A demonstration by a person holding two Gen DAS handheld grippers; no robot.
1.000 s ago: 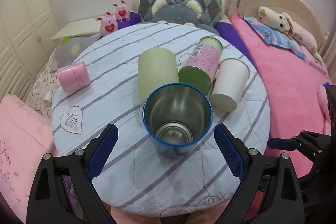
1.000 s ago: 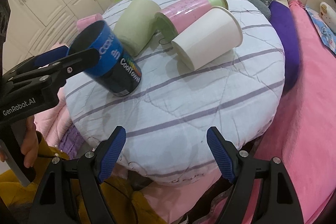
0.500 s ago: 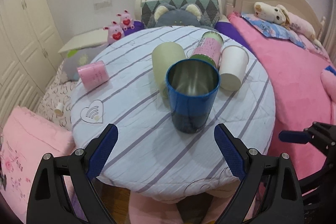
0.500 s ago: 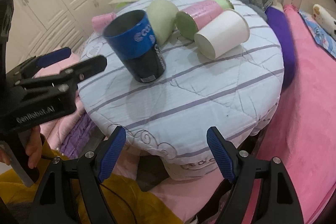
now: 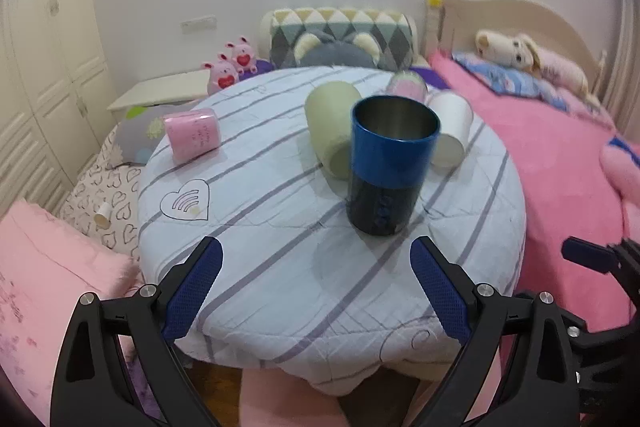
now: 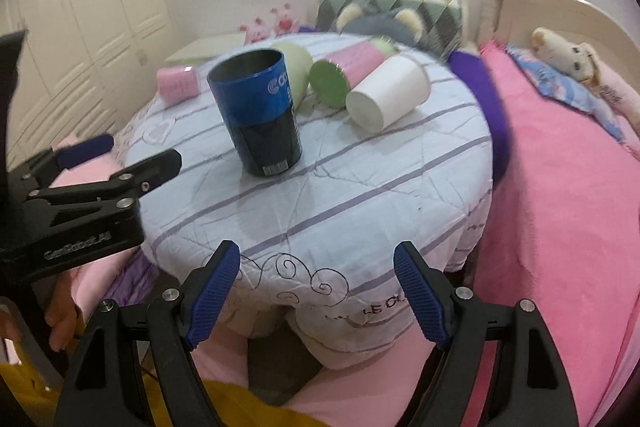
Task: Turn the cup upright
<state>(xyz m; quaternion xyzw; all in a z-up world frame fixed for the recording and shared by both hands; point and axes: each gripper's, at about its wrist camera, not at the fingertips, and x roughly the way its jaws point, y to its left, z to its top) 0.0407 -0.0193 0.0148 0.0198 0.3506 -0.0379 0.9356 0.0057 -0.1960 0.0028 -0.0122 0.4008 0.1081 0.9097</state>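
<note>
Blue above and black below, the cup point(image 5: 390, 167) stands upright on the round table point(image 5: 280, 267), mouth open to the ceiling and bare steel showing inside. White lettering on its blue band starts "CO" in the right wrist view point(image 6: 256, 115), the rest turning out of sight, and a white barcode patch sits low on the black part; the left wrist view shows a column of small blue marks on the black part, too small to read. From the left camera the cup is at about 1 o'clock of the table's middle, clear of both grippers. Touching or just behind it at 11 o'clock lies a pale green cup point(image 5: 332, 123) on its side, at 1 o'clock a white paper cup point(image 5: 450, 131) on its side, and between those a pink can point(image 6: 352, 67) with a green end, its label too blurred to read. A pink roll point(image 5: 192, 135) lies well apart at 9 o'clock, with faint print that cannot be made out. The tablecloth edge carries embroidered letters reading "LE CL". The left gripper point(image 5: 316, 287) hangs short of the cup with its fingers spread wide and nothing between them; its body reads "GenRobot.AI" in the right view. The right gripper point(image 6: 316, 291) likewise has its fingers wide apart, holding nothing, near the table's 6 o'clock edge.
</note>
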